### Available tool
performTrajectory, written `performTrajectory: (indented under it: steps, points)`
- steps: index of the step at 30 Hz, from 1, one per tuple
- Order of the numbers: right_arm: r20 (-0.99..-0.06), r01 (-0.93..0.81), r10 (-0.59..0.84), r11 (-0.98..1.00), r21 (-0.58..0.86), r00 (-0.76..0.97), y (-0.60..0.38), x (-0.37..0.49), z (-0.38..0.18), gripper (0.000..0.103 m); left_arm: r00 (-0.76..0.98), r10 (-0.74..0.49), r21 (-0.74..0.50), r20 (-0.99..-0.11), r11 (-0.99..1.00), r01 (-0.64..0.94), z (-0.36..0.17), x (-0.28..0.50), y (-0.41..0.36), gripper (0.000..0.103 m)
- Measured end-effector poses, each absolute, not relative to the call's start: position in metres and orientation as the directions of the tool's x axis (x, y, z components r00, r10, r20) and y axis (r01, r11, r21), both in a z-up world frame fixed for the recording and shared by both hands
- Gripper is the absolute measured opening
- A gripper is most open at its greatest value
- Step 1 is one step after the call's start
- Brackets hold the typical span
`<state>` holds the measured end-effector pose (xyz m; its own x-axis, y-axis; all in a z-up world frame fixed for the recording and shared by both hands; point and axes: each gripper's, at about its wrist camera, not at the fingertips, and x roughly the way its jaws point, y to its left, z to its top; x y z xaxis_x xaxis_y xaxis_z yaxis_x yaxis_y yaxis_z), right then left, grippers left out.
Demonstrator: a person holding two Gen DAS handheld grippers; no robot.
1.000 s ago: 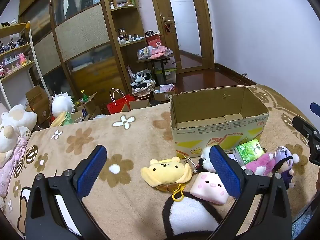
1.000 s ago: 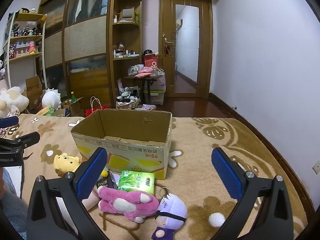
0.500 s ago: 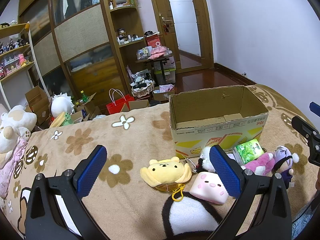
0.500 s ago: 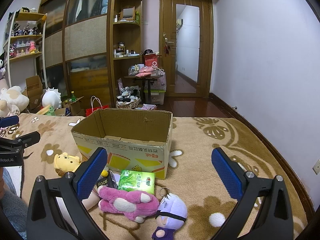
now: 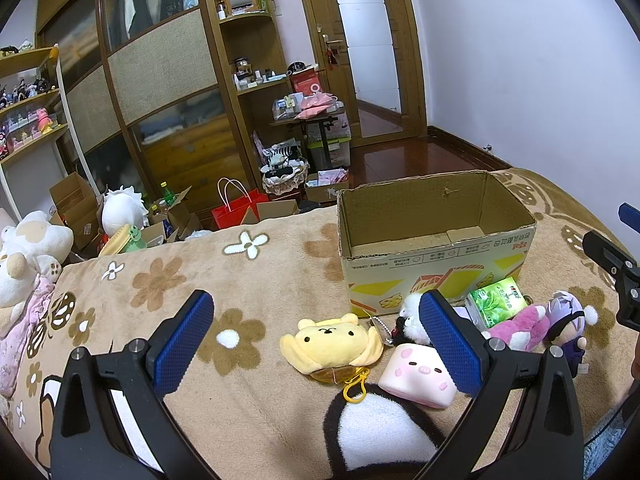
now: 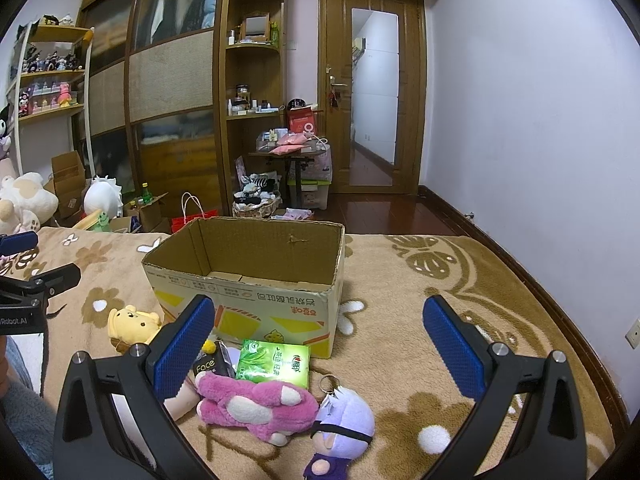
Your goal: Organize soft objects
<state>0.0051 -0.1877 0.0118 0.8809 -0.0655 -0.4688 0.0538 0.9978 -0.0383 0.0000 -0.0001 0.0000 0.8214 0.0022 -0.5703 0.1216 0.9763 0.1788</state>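
Both the left gripper point(image 5: 312, 336) and the right gripper point(image 6: 318, 340) hang spread wide and empty over the blanket point(image 5: 256, 280), before the cardboard box point(image 5: 436, 236). Only the left view shows the pink pig cushion point(image 5: 416, 374) beside the yellow plush point(image 5: 330, 342). The right view alone shows the black Face packet point(image 6: 214, 365) touching the green tissue pack point(image 6: 274, 362), behind the pink plush point(image 6: 256, 402) and purple-haired doll point(image 6: 340, 432).
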Motion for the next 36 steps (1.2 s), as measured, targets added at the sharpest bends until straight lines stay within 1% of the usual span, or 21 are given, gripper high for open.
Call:
performTrajectory:
  steps: [36]
  points:
    - [-0.467, 0.055, -0.066, 0.998, -0.037, 0.882, -0.1870, 0.0047, 0.0110, 0.103, 0.821, 0.003, 0.181, -0.570, 0.976, 0.122, 0.0000, 0.0000, -0.0001, 0.102]
